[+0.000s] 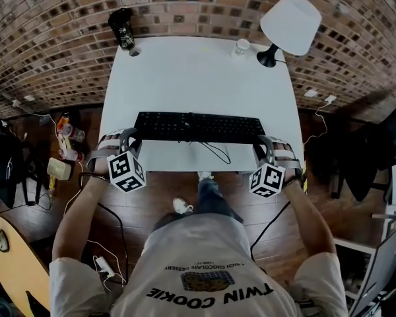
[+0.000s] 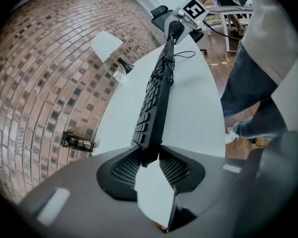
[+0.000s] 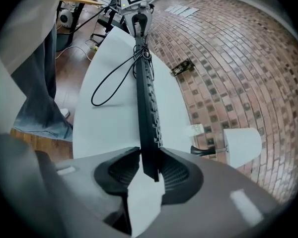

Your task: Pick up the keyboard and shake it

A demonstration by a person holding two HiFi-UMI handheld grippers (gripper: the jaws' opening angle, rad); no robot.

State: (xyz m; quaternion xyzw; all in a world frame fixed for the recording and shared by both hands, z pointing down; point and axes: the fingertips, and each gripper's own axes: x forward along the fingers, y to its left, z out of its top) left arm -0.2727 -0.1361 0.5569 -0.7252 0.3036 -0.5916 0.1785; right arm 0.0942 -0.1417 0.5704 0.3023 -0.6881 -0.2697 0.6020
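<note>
A black keyboard (image 1: 198,127) stretches left to right near the front edge of the white table (image 1: 198,71). My left gripper (image 1: 131,137) is shut on its left end, and my right gripper (image 1: 267,144) is shut on its right end. In the left gripper view the keyboard (image 2: 156,98) runs edge-on away from my left gripper (image 2: 150,155), its end pinched between the pads. The right gripper view shows the same at the other end: the keyboard (image 3: 146,103) is clamped in my right gripper (image 3: 150,167). Its black cable (image 1: 214,152) loops on the table. Whether the keyboard rests on the table I cannot tell.
A white lamp (image 1: 290,25) on a black base stands at the table's far right, with a small white cup (image 1: 242,46) beside it. A black can (image 1: 122,28) stands at the far left corner. A brick wall rises behind. The person's leg and shoe (image 1: 182,206) are below the front edge.
</note>
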